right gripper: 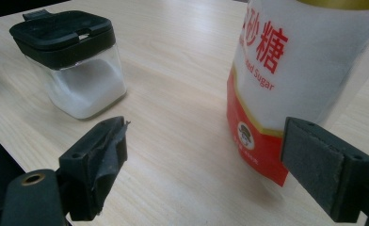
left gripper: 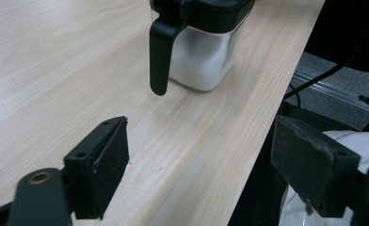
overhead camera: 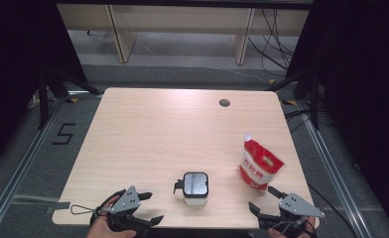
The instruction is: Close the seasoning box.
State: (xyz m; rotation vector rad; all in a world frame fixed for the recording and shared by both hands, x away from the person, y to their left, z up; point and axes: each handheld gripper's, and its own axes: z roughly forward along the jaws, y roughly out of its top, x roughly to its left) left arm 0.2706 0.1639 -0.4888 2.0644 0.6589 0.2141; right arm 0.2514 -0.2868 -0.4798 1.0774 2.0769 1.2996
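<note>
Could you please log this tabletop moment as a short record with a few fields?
surface: light wooden table
jar: clear square jar with black lid and side handle, holding white granules, near the front edge
bag: red and white sugar bag, upright, to the right of the jar
left gripper: jaws open, nothing between them, short of the jar's handle
right gripper: jaws open, nothing between them, just before the bag

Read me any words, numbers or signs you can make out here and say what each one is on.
"砂糖": big red characters on the red and white bag, right gripper view.
"ed Sugar": small red print below them, its start cut off by the bag's edge.
"5": black mark on the floor left of the table.
Round emblem lower on the bag: too small to read.
</note>
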